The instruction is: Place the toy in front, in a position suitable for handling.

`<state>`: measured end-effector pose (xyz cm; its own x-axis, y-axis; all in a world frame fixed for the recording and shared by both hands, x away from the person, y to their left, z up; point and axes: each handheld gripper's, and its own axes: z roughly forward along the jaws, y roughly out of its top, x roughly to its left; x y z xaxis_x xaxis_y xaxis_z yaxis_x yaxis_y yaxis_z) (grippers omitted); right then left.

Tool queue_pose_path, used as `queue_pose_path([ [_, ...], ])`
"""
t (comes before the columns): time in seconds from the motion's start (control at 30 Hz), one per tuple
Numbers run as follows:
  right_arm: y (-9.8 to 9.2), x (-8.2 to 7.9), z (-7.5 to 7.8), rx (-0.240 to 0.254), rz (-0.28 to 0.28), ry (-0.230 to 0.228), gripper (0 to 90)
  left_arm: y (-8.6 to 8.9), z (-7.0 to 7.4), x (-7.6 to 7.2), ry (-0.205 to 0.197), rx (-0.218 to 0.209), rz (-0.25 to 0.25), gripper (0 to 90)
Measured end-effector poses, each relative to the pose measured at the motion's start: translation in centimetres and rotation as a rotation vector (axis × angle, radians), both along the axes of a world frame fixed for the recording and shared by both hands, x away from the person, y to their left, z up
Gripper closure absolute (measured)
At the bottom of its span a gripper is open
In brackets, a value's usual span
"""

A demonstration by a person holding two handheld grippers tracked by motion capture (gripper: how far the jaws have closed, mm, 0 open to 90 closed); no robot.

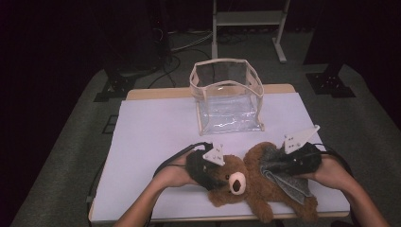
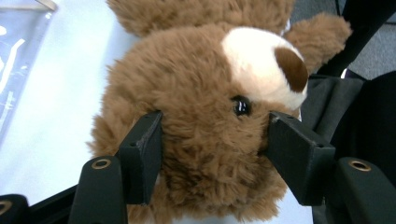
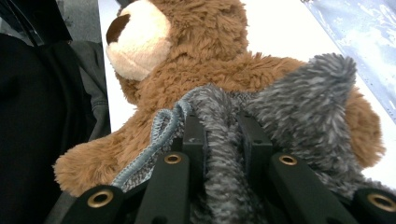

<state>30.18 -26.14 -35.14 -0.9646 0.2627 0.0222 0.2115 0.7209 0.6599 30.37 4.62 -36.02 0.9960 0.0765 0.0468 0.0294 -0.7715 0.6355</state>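
A brown teddy bear (image 1: 255,189) lies on the white table (image 1: 156,127) near its front edge, with its cream muzzle toward the person. My left gripper (image 1: 223,177) has the bear's head (image 2: 201,93) between its jaws, and both pads (image 2: 142,149) sink into the fur. A grey fuzzy cloth (image 1: 283,177) is draped over the bear's body. My right gripper (image 1: 280,165) is shut on a fold of that grey cloth (image 3: 299,93), just above the bear's back (image 3: 201,56).
A clear plastic bag (image 1: 227,94) with a cream rim stands open at the back middle of the table. Bare table lies between it and the bear. Beyond the table are a metal frame (image 1: 246,19) and floor cables.
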Motion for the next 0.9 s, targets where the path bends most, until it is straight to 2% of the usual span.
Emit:
queue_pose_path([
  [0.17,0.0,-0.7,-0.5,0.023,0.002,0.001,75.5,-0.1,0.4,0.6,0.015,-0.003,-0.002,34.5],
  [0.23,0.5,-0.9,-0.4,0.005,0.016,-0.016,75.5,-0.5,-0.3,0.5,0.035,0.019,-0.012,35.3],
  [0.27,0.8,-1.0,-0.3,-0.006,0.023,-0.025,75.5,-0.7,-0.7,0.3,0.032,0.033,-0.02,35.8],
  [0.37,0.9,-1.1,0.1,-0.031,0.03,-0.033,75.4,-0.8,-1.0,-0.1,0.035,0.021,-0.018,36.4],
  [0.5,-0.4,-0.8,1.1,0.01,0.014,-0.041,75.3,-0.7,-1.1,-0.5,0.012,0.033,-0.025,37.1],
  [0.6,-1.6,-0.5,1.3,0.051,-0.016,-0.042,75.3,-0.6,-1.1,-0.6,0.016,0.023,-0.025,37.0],
  [0.63,-1.8,-0.4,1.0,0.058,-0.023,-0.026,75.3,-0.5,-1.1,-0.5,0.014,0.021,-0.026,37.0],
  [0.73,-1.2,-0.5,-0.3,0.052,-0.013,0.001,75.4,-0.3,-0.6,-0.2,0.018,0.013,-0.025,36.8],
  [0.83,-0.9,-0.9,-0.5,0.043,-0.004,-0.011,75.5,0.0,0.2,0.4,0.033,-0.03,0.002,33.3],
  [0.9,-0.9,-1.1,-0.6,0.044,0.001,-0.015,75.6,0.0,0.5,0.7,0.038,-0.027,0.01,30.6],
])
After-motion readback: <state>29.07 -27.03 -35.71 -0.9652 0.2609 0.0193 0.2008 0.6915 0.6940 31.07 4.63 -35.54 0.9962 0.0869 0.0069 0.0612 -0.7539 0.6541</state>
